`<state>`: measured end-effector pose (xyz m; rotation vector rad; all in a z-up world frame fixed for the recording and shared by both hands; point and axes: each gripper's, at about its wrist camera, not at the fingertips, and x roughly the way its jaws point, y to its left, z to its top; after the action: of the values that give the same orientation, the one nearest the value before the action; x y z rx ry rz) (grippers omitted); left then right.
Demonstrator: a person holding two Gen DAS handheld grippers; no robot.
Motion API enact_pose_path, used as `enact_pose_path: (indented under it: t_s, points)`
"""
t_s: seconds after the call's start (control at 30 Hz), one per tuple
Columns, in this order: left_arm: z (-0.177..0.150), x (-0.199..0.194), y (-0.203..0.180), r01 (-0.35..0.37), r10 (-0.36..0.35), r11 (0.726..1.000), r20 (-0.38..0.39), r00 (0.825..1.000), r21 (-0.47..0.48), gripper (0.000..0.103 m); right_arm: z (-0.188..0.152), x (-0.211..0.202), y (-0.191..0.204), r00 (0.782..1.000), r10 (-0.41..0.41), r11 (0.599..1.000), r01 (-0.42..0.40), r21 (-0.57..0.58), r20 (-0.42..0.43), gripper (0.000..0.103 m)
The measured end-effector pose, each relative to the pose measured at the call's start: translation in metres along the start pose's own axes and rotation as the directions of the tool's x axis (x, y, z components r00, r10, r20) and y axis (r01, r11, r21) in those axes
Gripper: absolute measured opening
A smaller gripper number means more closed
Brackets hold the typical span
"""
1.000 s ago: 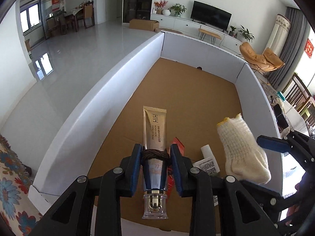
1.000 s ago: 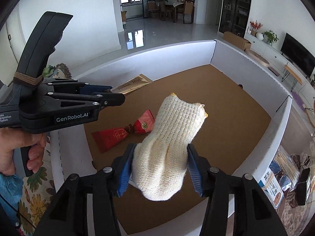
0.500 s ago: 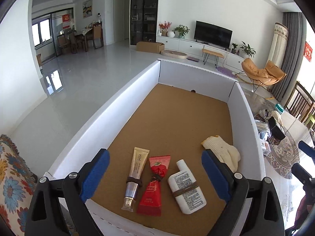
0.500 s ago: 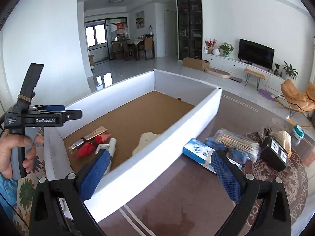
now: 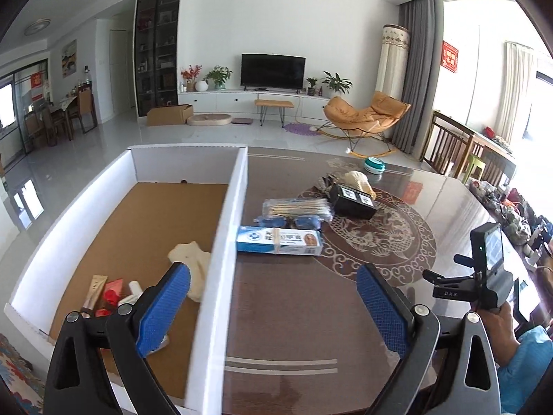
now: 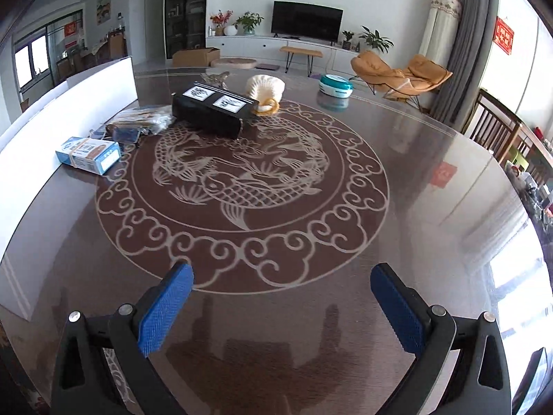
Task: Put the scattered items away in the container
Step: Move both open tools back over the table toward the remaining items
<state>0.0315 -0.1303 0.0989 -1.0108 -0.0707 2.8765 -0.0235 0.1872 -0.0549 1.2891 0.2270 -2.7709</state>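
Both the left gripper (image 5: 273,297) and right gripper (image 6: 281,306) are held with jaws released above the worktop (image 6: 432,242), while the glove (image 5: 191,259) is seen inside the container (image 5: 228,228).

White walls, a glossy pale floor (image 5: 103,145), a television (image 5: 273,71) far off, an orange lounge chair (image 5: 366,114) right, bright windows (image 5: 490,79).

The left wrist camera looked forward from above the white cardboard container's (image 5: 221,242) right wall, toward the television at 12 o'clock. The right wrist camera sat low over the dark glossy patterned table (image 6: 276,207), facing likewise. Both views shared the blue-and-white carton (image 5: 280,240) (image 6: 88,154) and the black rectangular box (image 5: 352,202) (image 6: 212,109).
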Motion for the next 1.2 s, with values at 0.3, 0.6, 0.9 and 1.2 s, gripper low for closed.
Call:
enact_pose_path:
  t_s: [0.3,0.6,0.9,1.2]
  points:
    - [-0.031,0.089,-0.112,0.097,-0.077,0.987,-0.152,0.985,0.13,0.099,-0.011,0.013,-0.037,0.999,-0.01,0.996,0.014,0.084,-0.048,0.103]
    - [-0.061,0.167,-0.126,0.022,-0.001,0.996,-0.245,0.969,0.085,0.099,-0.013,0.016,-0.047,0.997,0.004,0.988,0.007,0.151,-0.075,0.103]
    - [-0.069,0.187,-0.115,-0.001,0.017,0.998,-0.283,0.959,0.056,0.099,-0.013,0.015,-0.046,0.997,0.004,0.988,0.007,0.152,-0.076,0.103]
    - [-0.067,0.188,-0.095,-0.037,0.056,0.997,-0.287,0.956,0.073,0.101,-0.012,0.015,-0.044,0.997,0.004,0.988,0.008,0.153,-0.077,0.103]
